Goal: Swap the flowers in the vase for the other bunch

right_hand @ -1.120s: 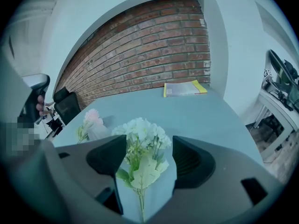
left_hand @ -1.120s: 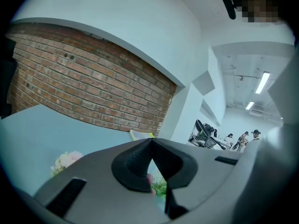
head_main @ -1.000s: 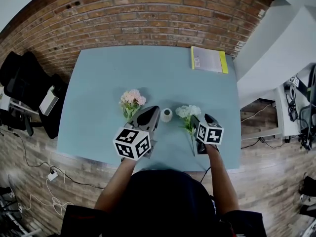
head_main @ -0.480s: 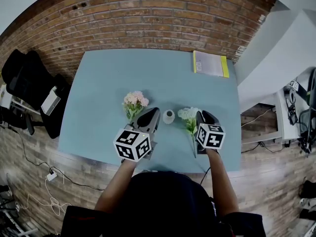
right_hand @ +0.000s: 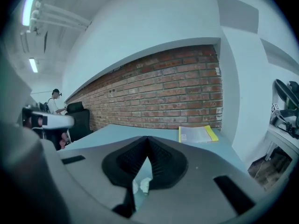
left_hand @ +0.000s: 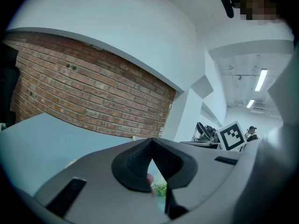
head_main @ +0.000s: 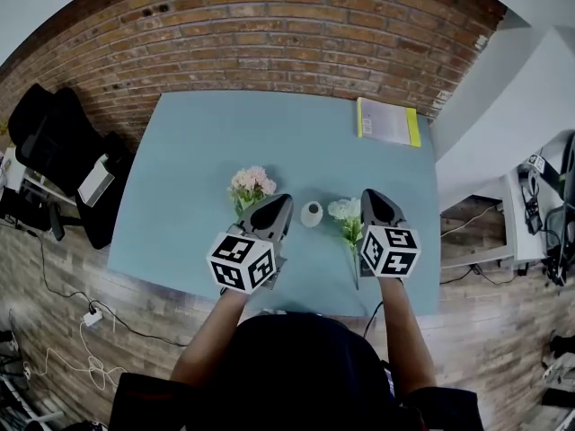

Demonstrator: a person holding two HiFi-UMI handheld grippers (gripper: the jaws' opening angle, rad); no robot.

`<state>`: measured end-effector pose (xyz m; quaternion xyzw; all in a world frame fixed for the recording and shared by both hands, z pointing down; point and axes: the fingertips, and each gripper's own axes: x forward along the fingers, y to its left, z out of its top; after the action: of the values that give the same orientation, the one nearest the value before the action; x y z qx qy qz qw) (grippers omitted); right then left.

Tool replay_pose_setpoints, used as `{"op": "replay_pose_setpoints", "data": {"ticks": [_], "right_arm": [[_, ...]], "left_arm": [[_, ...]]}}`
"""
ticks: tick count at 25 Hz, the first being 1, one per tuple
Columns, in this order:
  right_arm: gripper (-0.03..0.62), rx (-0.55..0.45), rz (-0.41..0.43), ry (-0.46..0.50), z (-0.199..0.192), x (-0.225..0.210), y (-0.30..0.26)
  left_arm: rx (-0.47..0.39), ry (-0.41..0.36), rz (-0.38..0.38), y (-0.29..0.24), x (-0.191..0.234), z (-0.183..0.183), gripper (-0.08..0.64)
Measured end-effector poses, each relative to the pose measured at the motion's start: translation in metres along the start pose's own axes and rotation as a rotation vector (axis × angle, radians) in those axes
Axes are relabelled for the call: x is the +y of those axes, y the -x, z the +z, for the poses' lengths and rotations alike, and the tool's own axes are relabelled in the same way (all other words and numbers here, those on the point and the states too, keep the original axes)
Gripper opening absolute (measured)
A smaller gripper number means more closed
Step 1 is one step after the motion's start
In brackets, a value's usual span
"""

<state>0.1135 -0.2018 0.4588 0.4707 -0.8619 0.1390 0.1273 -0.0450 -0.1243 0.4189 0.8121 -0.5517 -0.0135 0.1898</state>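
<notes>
Matt smooth table (head_main: 202,142) w/ smooth white vase (head_main: 311,214), rough brick wall (head_main: 269,34), wood-plank floor (head_main: 54,285).

The head view looked steeply down from above the person onto the whole blue table (head_main: 180,169), with the table's far edge against the brick wall (head_main: 269,25) at the top. The left gripper view sat low and close behind the jaws of the left gripper (head_main: 277,206), facing almost level across the table toward that wall. The right gripper view rode likewise on the right gripper (head_main: 374,201), facing the far right corner. The booklet (head_main: 386,122) lying there showed in that view and in the head view. All three views shared the table and the wall.
</notes>
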Motion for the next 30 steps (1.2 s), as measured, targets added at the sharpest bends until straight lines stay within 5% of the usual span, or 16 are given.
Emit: {"op": "replay_pose_setpoints", "data": {"ticks": [17,30], "right_arm": [[0.011,-0.196,0.137,0.035,0.066,0.058,0.018],[0.011,-0.190,0.205,0.011,0.067,0.088,0.006]], "left_arm": [[-0.039,-0.021,0.015,0.020,0.008,0.012,0.005],[-0.018,-0.035,0.033,0.034,0.026,0.011,0.005]]}}
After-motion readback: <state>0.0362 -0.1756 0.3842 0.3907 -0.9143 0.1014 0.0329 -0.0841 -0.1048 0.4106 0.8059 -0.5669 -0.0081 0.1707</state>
